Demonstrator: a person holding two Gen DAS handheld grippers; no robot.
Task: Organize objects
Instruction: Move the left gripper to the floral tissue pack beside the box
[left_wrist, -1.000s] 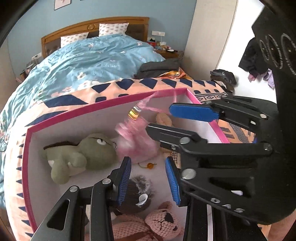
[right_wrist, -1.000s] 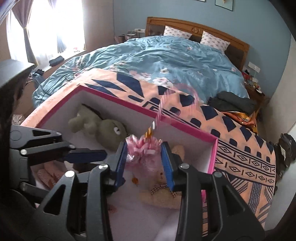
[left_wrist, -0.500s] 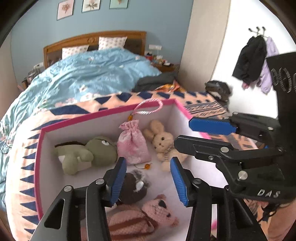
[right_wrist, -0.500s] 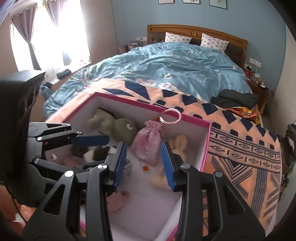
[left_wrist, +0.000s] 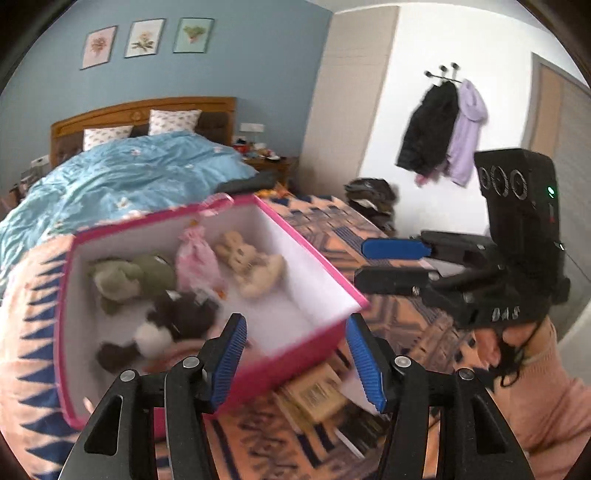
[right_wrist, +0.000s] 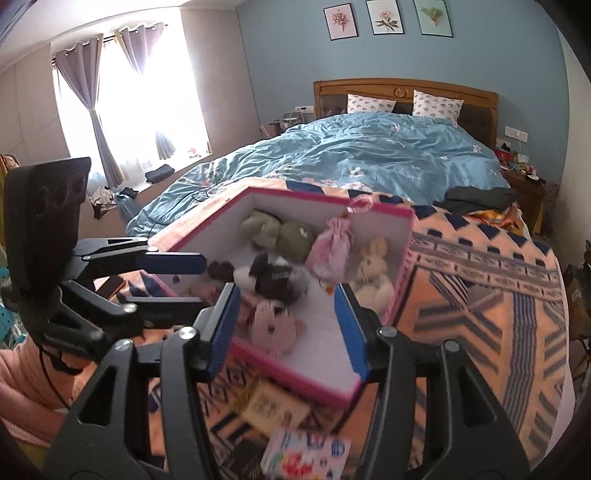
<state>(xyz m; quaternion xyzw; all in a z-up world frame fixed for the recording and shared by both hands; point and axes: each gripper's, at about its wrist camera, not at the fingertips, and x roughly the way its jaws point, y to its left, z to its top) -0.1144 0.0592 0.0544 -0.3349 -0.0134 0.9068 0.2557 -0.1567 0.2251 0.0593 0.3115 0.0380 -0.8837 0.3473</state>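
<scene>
Bedroom scene: blue wall with three framed flower prints, wooden headboard with two patterned pillows, and a bed covered by a rumpled blue duvet. Across the foot of the bed lies an orange-and-navy patterned blanket, the working surface. On it sits the pink-rimmed box, white inside, holding soft toys: a green plush at the back, a pink drawstring pouch leaning against the far wall with its loop over the rim, a beige bunny in the corner by the pouch, a dark furry toy in the middle, and a pink knitted toy near the front. Just in front of the box, on the blanket, lie a tan card or booklet and a colourful patterned packet; both blurred. Window with grey curtains on the left side, clothes on the floor beneath it. Left wrist view shows a white wall with a black coat and a lilac garment on hooks, and a nightstand beside the bed. Left gripper has its jaws opening, nothing between the pads, box corner behind them. Right gripper likewise opening and empty, hovering over the box's near edge. A hand in a pink sleeve holds the right gripper.
</scene>
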